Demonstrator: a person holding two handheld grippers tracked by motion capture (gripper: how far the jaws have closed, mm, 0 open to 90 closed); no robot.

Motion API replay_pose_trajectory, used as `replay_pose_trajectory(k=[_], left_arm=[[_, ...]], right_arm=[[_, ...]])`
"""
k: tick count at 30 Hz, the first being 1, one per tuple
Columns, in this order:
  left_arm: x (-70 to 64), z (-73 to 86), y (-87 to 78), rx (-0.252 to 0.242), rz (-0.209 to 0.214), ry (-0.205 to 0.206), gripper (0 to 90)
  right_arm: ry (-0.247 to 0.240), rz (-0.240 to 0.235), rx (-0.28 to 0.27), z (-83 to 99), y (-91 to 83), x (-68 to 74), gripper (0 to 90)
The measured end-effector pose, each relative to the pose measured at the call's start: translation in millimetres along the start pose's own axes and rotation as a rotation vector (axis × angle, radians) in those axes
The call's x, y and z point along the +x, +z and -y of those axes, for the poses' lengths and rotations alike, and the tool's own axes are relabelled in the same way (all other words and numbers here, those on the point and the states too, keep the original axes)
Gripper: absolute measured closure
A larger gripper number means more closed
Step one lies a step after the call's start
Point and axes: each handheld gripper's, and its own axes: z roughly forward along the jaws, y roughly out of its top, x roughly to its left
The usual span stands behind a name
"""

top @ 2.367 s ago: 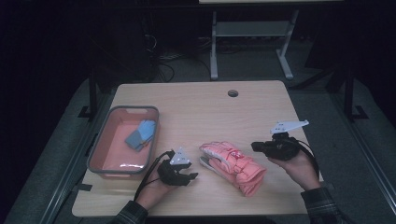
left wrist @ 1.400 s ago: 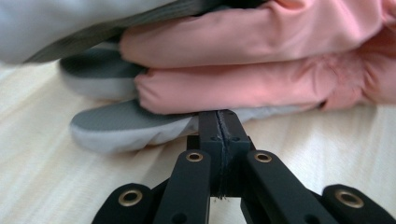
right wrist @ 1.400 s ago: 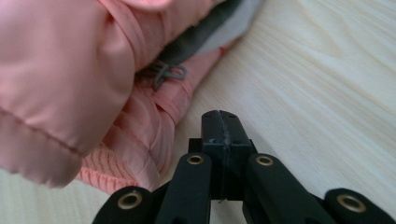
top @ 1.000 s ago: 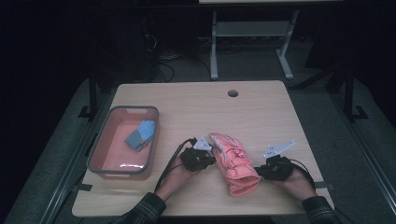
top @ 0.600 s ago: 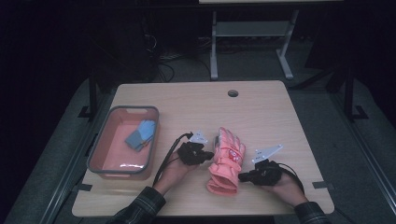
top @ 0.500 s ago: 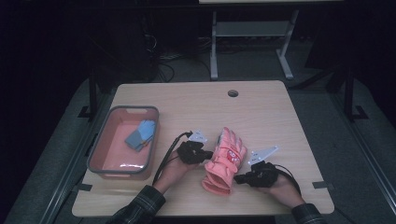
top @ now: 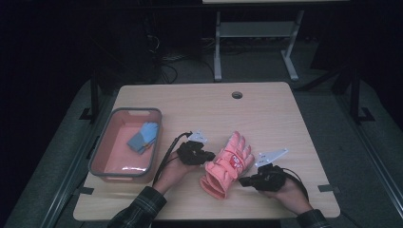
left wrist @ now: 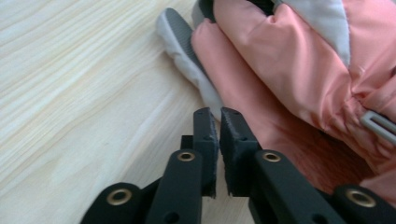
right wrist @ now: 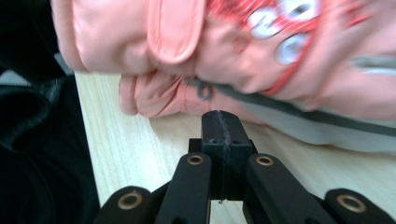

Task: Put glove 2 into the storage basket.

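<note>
Where grippers [top: 211, 156] flank glove [top: 227, 164]

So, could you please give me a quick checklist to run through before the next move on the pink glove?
1. Pink glove lies flat on the table, between the grippers: ok.
2. Left gripper at the glove's edge, jaws nearly closed with a thin gap, nothing between them: not ok for a grasp.
3. Right gripper jaws pressed together, stopping short of the glove: not ok for a grasp.
4. Pink bin within reach at the left, holding only a blue glove: ok.
5. Path from glove to bin free of other things: ok.
</note>
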Motion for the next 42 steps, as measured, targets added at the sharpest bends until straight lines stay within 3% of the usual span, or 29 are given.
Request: replay_pose_trajectory(k=[3,7,9,16,23,27,31,38,42], left_arm=[[2.0,2.3,-9.4,0.016,-0.008,-0.024,71.2],[3.9,3.2,-18.0,0.006,-0.012,-0.048,63.4],[5.4,2.8,-23.0,0.001,0.001,-0.07,54.8],[7.0,-3.2,-40.7,-0.054,-0.003,-0.106,41.4],[3.2,-10.5,-51.8,-0.09,0.004,-0.077,32.5],[1.9,-11.6,-53.4,-0.09,-0.002,-0.073,28.9],[-0.3,-13.7,-55.4,-0.094,-0.006,-0.059,25.0],[-7.5,-22.7,-53.1,-0.086,0.0,-0.039,19.4],[-14.8,-33.0,-47.0,-0.059,0.013,0.003,16.9]], right_arm=[[0.021,0.033,-0.043,-6.6,-19.2,-1.3,89.8],[0.025,0.048,-0.08,-12.5,-29.1,-2.8,89.9],[0.015,0.074,-0.104,-22.5,-35.9,-6.2,89.9],[0.015,0.122,-0.139,-41.1,-34.2,-15.6,89.9],[0.015,0.145,-0.149,-50.8,-25.4,-21.4,89.9],[0.013,0.151,-0.117,-51.0,-18.2,-21.6,89.9],[0.007,0.169,-0.049,-45.3,-1.7,-25.2,90.0],[0.007,0.169,-0.022,-43.1,7.5,-25.3,90.0],[-0.006,0.182,-0.008,-42.0,13.8,-24.3,90.0]])
